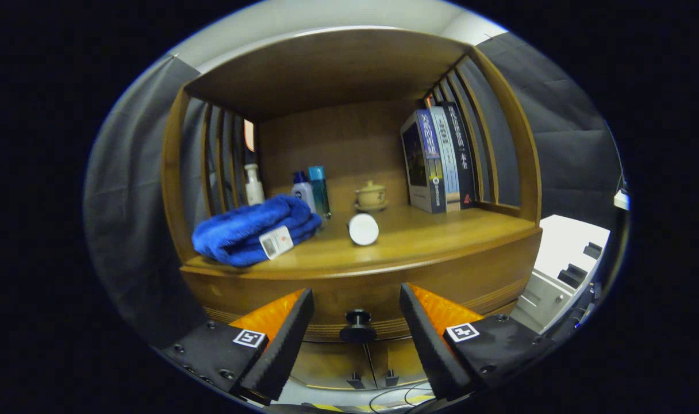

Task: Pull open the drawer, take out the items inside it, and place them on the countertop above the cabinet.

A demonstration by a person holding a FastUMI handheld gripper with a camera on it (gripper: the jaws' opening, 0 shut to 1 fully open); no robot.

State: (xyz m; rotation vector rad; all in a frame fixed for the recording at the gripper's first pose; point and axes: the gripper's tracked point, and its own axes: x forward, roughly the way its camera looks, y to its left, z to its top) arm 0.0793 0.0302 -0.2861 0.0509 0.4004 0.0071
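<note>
Drawer knob, a small dark round pull (357, 325), sits low in the centre of the frame on the wooden drawer front (378, 287), and the gripper (356, 339) is lined up on it with its fingers apart, one on each side of the knob and neither touching it. The drawer front looks flush with the brown wooden cabinet, so the drawer reads as closed. Just above it, across the middle of the frame, runs the cabinet's wooden worktop (441, 241). On it lie a folded blue towel with a white tag (254, 230) at centre left and a white round-ended cylinder on its side (363, 229) near the centre. Behind them stand a white pump bottle (253, 184), a white bottle with a blue cap (303, 190), a teal bottle (319, 190) and a small beige lidded cup on a saucer (371, 195); upright books (438, 158) fill the upper right.

Whether the towel and cylinder came out of the drawer cannot be told. A closed drawer with things on the worktop fits either a pull about to start or a drawer shut again after emptying.

As for pose, the gripper is held level and squarely facing the drawer front, at knob height.
</note>
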